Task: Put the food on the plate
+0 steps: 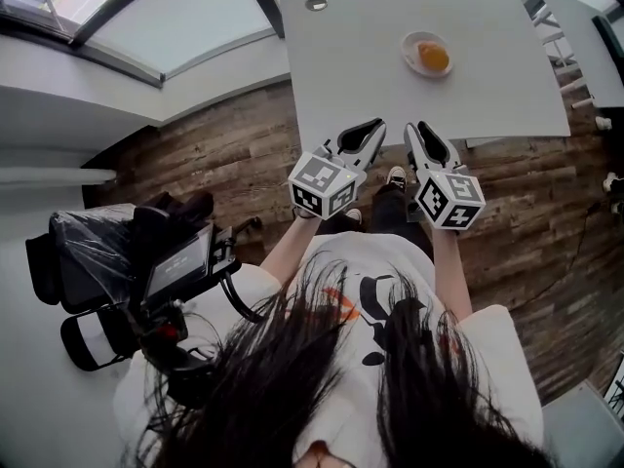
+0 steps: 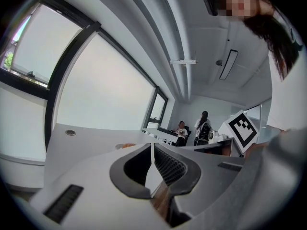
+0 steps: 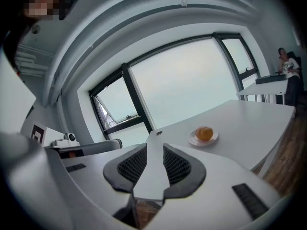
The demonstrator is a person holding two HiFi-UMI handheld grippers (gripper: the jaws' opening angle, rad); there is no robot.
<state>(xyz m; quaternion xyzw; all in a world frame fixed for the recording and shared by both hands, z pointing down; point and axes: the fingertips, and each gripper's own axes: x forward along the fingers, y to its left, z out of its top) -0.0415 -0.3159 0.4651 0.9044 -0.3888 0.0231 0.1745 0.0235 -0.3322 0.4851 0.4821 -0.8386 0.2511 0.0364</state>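
- Long dark hair [image 1: 283,378] and a white printed shirt [image 1: 380,281] fill the bottom of the head view; this is the person holding the two tools out in front.
- Off to the person's left, a video camera [image 1: 180,261] sits on a stand, with a plastic-wrapped bundle [image 1: 88,247] just beside it.
- Left gripper [image 1: 377,126] is clenched on nothing. Its own view shows the ribbed pads [image 2: 168,164] drawn together at the tips, with only table and floor showing past them.
- Right gripper [image 1: 414,129] is likewise pinched closed and empty; in its own view the two pads [image 3: 178,164] meet at the front.
- Both tools are held side by side over the wooden floor [image 1: 224,154], their tips reaching the near edge of the white table [image 1: 370,57].
- One shoe [image 1: 397,176] shows between the tools, down on the floor.
- Food [image 1: 434,58], a round orange piece, already lies on the small white plate [image 1: 409,45].
- That plate stands on the right part of the tabletop, well apart from both grippers.
- A round cap [image 1: 316,3] is set into the table near its far left corner.
- Two people [image 2: 181,128] are at another table in the far background.
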